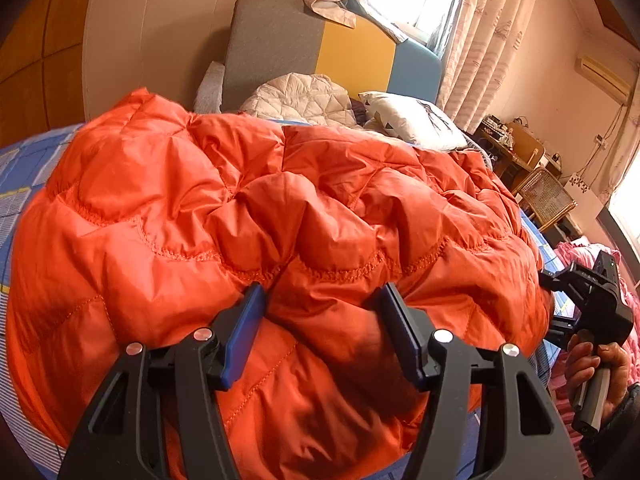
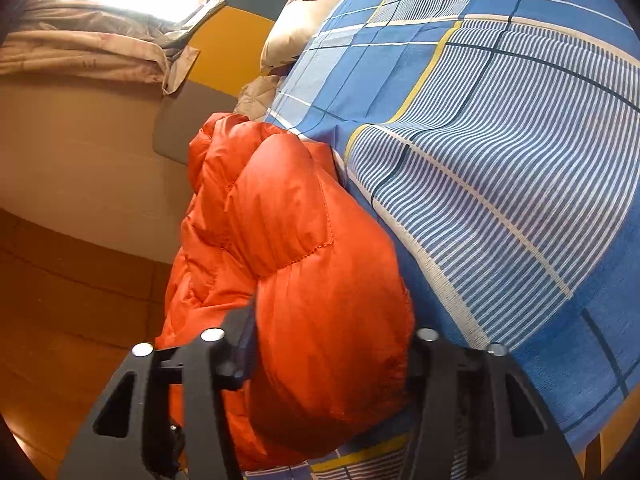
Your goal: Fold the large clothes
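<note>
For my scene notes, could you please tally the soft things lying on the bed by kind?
Orange puffer jacket: 1
Pale quilted bundle: 1
Printed pillow: 1
Total: 3

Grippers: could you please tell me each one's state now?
Left gripper: closed on the orange jacket.
Right gripper: orange jacket between its fingers; grip cannot be told.

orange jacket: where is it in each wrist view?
Left wrist: orange jacket fills the centre, a bunch of it between the left gripper's pads.
Right wrist: jacket at centre-left, hanging along the blue plaid sheet, a fold between the right gripper's fingers.
Shared landmark: the yellow headboard panel.
</note>
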A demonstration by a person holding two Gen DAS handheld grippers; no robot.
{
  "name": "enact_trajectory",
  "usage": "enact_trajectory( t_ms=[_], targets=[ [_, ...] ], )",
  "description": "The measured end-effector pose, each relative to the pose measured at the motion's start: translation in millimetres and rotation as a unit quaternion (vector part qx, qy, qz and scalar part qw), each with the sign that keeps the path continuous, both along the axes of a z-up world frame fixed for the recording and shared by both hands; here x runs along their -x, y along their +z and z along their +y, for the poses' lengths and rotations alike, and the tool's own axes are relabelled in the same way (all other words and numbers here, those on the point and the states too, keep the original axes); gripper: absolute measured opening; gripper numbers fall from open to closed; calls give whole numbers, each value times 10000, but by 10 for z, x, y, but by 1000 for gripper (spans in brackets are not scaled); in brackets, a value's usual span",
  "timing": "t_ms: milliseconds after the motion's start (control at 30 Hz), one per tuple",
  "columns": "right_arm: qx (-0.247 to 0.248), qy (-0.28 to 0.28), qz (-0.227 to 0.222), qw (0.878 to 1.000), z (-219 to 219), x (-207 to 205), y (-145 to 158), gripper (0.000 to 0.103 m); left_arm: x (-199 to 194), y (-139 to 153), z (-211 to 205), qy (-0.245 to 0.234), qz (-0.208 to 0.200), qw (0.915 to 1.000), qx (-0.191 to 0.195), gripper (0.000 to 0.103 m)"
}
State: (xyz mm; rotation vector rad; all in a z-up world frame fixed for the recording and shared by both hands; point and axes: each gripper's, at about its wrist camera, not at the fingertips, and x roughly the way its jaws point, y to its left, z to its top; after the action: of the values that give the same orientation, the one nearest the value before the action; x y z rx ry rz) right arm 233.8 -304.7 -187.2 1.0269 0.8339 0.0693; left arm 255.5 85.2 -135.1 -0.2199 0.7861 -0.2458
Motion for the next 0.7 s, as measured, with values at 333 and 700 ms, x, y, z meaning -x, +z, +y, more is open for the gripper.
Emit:
enact_trajectory(
  t_ms=[333,700],
  targets=[
    [423,-186,93,9989,113,28,105,55,-22,-115,53,-146,57,9998,157,59],
    [1067,-159,-74,9941,224,53,144,47,-66,-95,31,-215,152,9997,15,59]
  ],
)
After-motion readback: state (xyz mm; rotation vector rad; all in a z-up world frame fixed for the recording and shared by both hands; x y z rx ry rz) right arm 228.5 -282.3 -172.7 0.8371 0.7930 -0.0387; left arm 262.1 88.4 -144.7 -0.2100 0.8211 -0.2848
